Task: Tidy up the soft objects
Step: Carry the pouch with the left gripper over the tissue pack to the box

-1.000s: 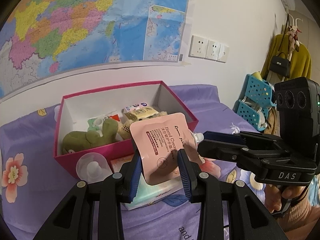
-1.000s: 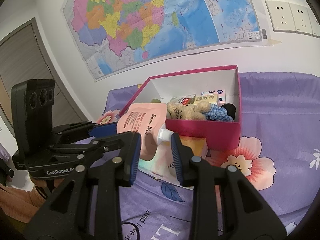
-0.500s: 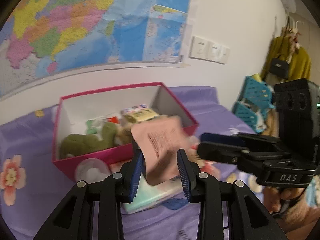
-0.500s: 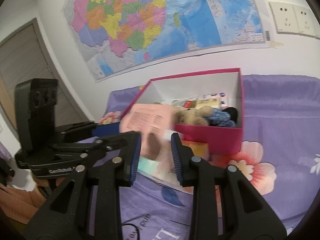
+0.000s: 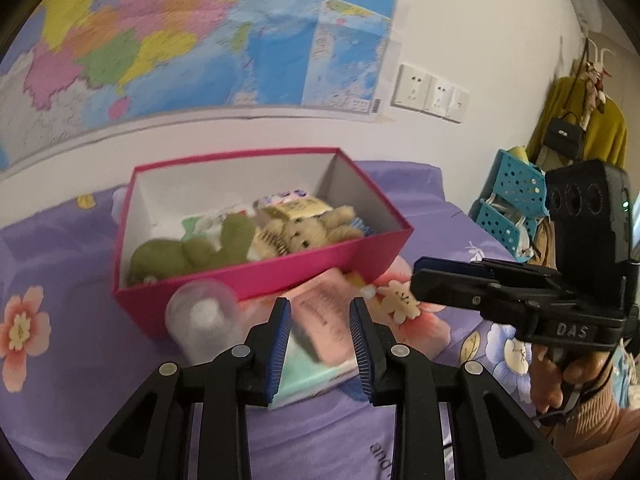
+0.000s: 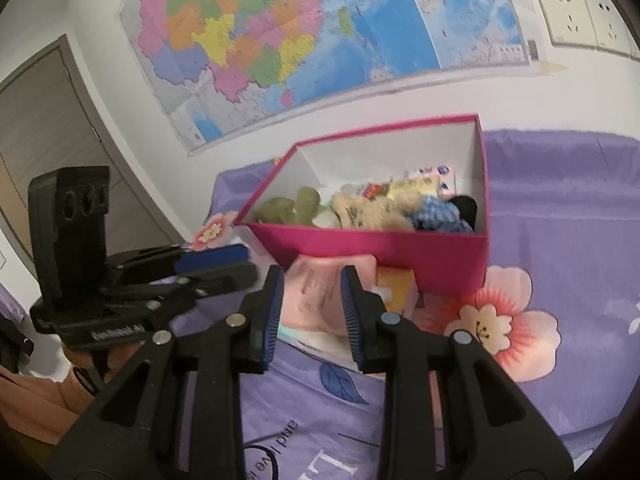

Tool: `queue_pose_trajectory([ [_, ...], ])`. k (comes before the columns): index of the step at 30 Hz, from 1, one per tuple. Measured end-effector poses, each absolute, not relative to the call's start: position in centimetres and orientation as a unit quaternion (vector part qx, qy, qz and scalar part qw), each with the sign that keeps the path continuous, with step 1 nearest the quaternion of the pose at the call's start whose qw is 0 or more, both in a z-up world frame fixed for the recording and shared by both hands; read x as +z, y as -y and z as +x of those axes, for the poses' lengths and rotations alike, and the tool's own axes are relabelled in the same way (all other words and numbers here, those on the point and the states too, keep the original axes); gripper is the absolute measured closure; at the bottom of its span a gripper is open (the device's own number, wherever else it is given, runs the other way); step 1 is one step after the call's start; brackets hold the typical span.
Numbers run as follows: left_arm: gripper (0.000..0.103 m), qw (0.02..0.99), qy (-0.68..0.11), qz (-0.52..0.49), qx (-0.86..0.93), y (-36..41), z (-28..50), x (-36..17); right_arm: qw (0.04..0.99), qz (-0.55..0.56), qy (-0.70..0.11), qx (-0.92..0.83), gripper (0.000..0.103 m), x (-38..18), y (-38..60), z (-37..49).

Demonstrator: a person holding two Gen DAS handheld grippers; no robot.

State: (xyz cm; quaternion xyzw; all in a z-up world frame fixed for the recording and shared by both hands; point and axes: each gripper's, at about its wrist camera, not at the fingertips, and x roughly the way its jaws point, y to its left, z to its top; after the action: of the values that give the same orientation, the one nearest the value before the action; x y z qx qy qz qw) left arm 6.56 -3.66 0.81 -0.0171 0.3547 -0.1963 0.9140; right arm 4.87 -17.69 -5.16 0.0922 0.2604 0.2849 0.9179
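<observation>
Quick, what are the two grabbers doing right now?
Left gripper: open, holding nothing; the pink pouch lies on the bed past its fingers.
Right gripper: open, holding nothing.

Home bedroom: purple floral bedsheet (image 5: 60,380), wall map (image 6: 300,40), coat and handbag (image 5: 566,134) hung in corner.

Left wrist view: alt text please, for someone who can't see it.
The left gripper is open over a pink pouch lying on a pale green pack, in front of a pink box holding stuffed toys on a purple floral sheet. The right gripper reaches in from the right.
</observation>
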Motion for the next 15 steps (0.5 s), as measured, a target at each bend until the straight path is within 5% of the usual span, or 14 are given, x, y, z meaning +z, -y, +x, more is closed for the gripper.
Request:
queue_pose_trajectory([
  [5, 0.064, 0.907, -0.377, -0.027, -0.183, 2.9, 6.7, -0.9, 0.909, 0.106, -0.295, 0.273, 0.069, -7.2, 18.1, 6.4],
  [15, 0.063, 0.894, -0.402, -0.028, -0.197, 4.3, 7.8, -3.0, 0.903, 0.106, -0.323, 0.262, 0.066, -9.2, 17.4, 9.7],
])
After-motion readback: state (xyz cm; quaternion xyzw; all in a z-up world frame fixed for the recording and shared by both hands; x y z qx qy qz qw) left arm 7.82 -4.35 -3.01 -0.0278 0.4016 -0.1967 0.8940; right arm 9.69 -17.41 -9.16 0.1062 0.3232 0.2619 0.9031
